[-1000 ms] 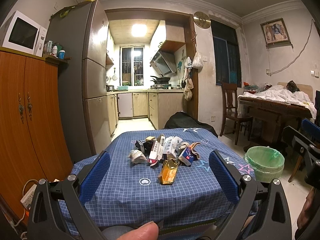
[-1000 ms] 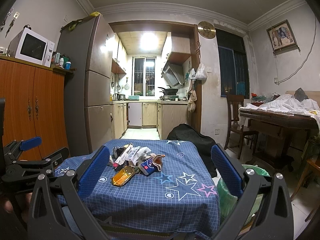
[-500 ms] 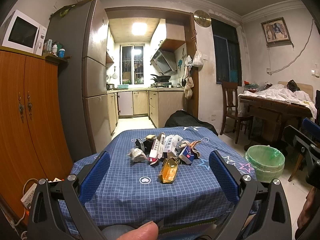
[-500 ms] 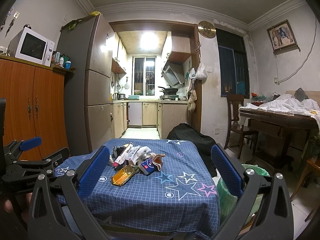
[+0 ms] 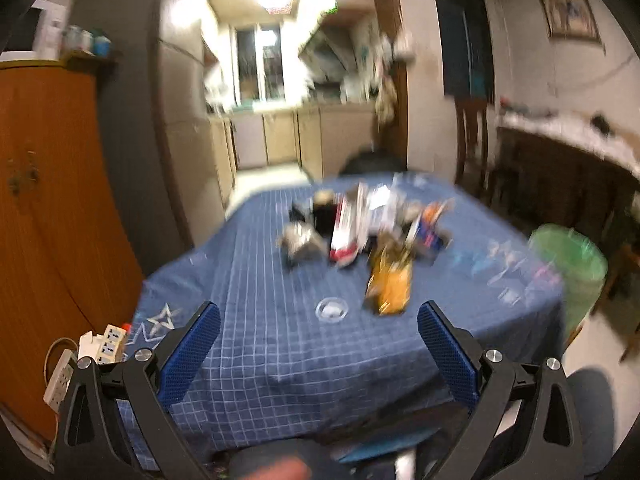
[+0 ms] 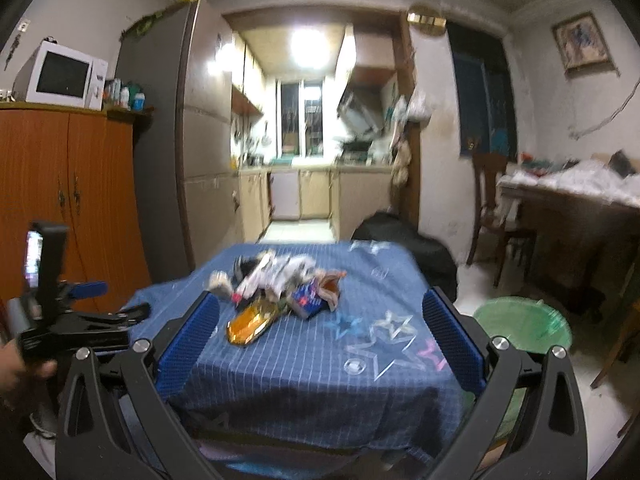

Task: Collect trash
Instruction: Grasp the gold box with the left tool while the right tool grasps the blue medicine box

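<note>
Left gripper (image 5: 319, 318): blue-padded fingers (image 5: 191, 354) spread wide, nothing between them, held above the near edge of the table (image 5: 280, 360). It touches no object. The view is motion-blurred.

Right gripper (image 6: 320, 320): likewise spread wide and empty, poised over the near part of the same table, clear of the cloth. In this view the left gripper appears at the far left, held by a hand (image 6: 18, 364).

Table: covered with a blue checked cloth printed with stars (image 6: 384, 336).

Trash pile (image 5: 364, 236): lies around the middle of the table, beyond both grippers and well apart from their fingers. Its nearest item is an orange-yellow wrapper (image 5: 390, 284), lying flat. Behind it, touching or overlapping, sit a crumpled grey wad (image 5: 298, 242), a red-and-white packet (image 5: 348, 232) and a blue carton (image 6: 306, 300); the blur hides finer detail.

Green-lined bin (image 6: 522, 326): stands on the floor just beside the table's right edge.

Background: an orange wooden cabinet (image 6: 68, 184) with a microwave (image 6: 60, 76) at left, a kitchen doorway (image 6: 308, 140) straight ahead, and a cluttered wooden table (image 6: 576, 216) with a chair (image 6: 490, 200) at right.
</note>
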### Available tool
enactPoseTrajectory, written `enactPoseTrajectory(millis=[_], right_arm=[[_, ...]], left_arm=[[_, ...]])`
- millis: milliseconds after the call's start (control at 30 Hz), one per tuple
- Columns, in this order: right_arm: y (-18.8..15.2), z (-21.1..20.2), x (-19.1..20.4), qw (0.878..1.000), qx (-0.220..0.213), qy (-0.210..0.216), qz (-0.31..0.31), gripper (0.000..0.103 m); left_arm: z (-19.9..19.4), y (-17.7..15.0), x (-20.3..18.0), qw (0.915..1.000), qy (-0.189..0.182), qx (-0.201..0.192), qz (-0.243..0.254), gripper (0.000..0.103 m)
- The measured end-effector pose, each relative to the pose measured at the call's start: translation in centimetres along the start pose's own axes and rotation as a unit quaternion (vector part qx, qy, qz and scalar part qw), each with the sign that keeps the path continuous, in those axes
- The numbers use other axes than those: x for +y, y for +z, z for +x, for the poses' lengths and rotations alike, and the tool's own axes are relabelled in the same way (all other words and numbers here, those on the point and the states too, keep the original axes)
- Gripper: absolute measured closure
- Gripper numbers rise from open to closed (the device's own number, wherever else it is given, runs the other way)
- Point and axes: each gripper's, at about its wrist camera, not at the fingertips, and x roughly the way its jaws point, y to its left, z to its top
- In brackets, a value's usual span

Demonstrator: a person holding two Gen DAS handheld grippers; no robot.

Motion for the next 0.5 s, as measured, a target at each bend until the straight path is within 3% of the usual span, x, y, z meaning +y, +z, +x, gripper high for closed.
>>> enactPoseTrajectory(millis=[100,200,267,400,500], right_arm=[[-1.1,2.9,-0.4,0.999,0.039,0.014,0.011,0.005],[-1.8,5.2,-1.1,0.996,0.074,0.028,0.032,0.005],[-2.1,6.6,-1.8,0.993,0.098,0.039,0.048,0.005],[-2.3,9.0,-2.9,0.988,0.131,0.06,0.062,0.005],[-2.3,11.4,-3.8,0.978,0.157,0.101,0.096,0.009]], left_arm=[[5.1,0.5,0.3,0.9957,-0.07,0.06,-0.013,0.005],[9.5,1.9,-1.0,0.9863,-0.138,0.09,-0.012,0.006],[11.9,2.6,-2.1,0.9813,-0.161,0.105,-0.009,0.013],[18.1,3.2,-3.9,0.971,-0.178,0.159,-0.01,0.043],[20.3,3.0,-3.7,0.9651,-0.189,0.179,-0.032,0.053]])
